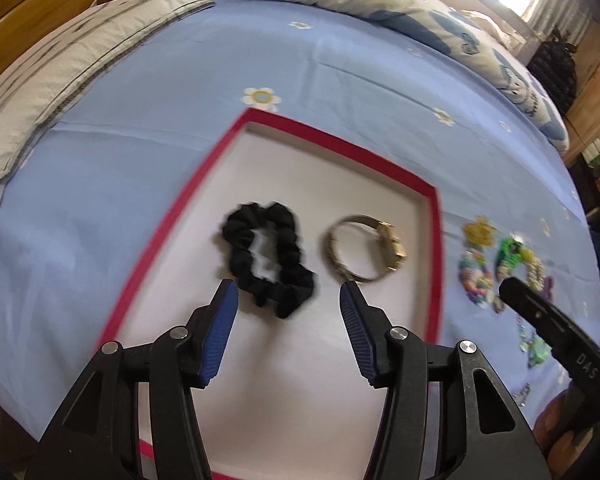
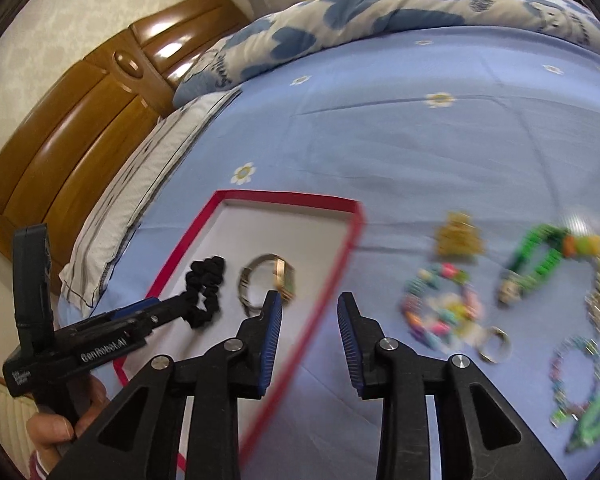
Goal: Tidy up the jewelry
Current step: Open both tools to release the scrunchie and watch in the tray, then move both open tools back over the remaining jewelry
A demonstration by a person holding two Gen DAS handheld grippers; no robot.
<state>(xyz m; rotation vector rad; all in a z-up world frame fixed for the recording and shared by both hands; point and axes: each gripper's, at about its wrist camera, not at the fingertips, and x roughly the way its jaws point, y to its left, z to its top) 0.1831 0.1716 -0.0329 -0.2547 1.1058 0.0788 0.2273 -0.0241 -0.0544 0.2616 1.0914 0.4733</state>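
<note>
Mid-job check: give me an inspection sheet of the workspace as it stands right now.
Surface: bed with a blue flowered sheet, lightly creased.
Job's things: red-rimmed tray with white floor holds a black scrunchie and a gold watch, side by side, apart. Still on the sheet beside the tray: multicolour bead bracelet, green bracelet, gold flower piece, silver ring, further beaded pieces, blurred.
Clutter: nothing seen.
Grippers: left gripper open over the tray near the scrunchie, empty; right gripper open above the tray's rim, empty.
Cables: nothing seen.
Surroundings: heart-print duvet, striped pillow, wooden headboard.
</note>
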